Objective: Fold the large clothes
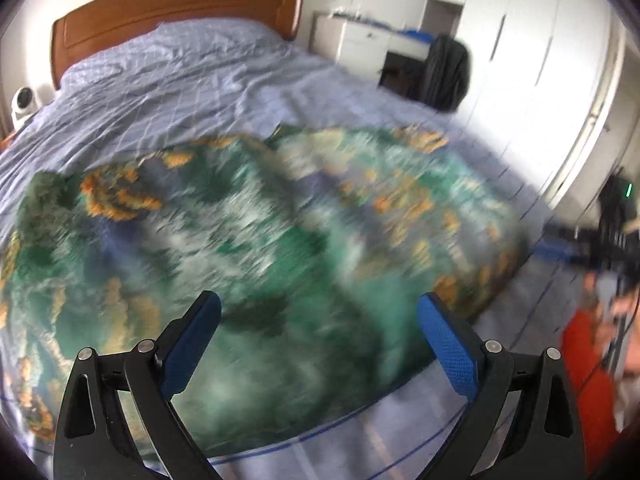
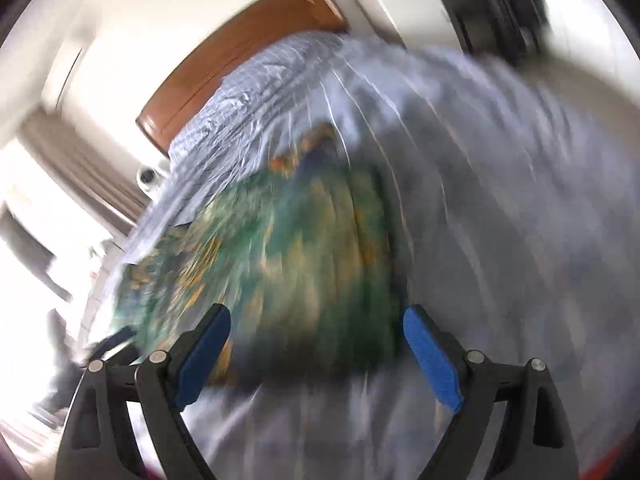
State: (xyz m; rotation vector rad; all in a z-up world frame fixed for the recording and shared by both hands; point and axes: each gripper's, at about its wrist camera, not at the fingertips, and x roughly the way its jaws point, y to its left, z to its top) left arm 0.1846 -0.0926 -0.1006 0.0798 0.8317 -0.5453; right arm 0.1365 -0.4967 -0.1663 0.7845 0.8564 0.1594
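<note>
The left gripper (image 1: 318, 328), black-framed with blue ribbed pads, is held with its jaws spread wide and nothing between them; it hangs above the near part of the large green, blue and orange patterned garment (image 1: 256, 240), angled downward so that the cloth can be surveyed and an edge chosen. No contact with the fabric can be made out. The right gripper (image 2: 316, 344) is likewise seen wide open and empty, its pads standing to either side of the garment's near right edge without pressing on it; whether they touch the cloth cannot be told through the blur. In the left wrist view that gripper appears as a dark blurred shape at the right edge of the bed, beside a blurred orange-red shape that cannot be identified.

The garment is spread out across the foot half of the bed, on the pale blue checked bedsheet (image 1: 180, 80), presumably so that a broad, flat surface is available for folding. It lies in soft mounds, and no crisp crease can be made out, so the folding is judged to be at an early stage. Beyond it stand the brown wooden headboard (image 1: 176, 12), a white drawer unit (image 1: 356, 40) and white wardrobe doors (image 1: 532, 72).
</note>
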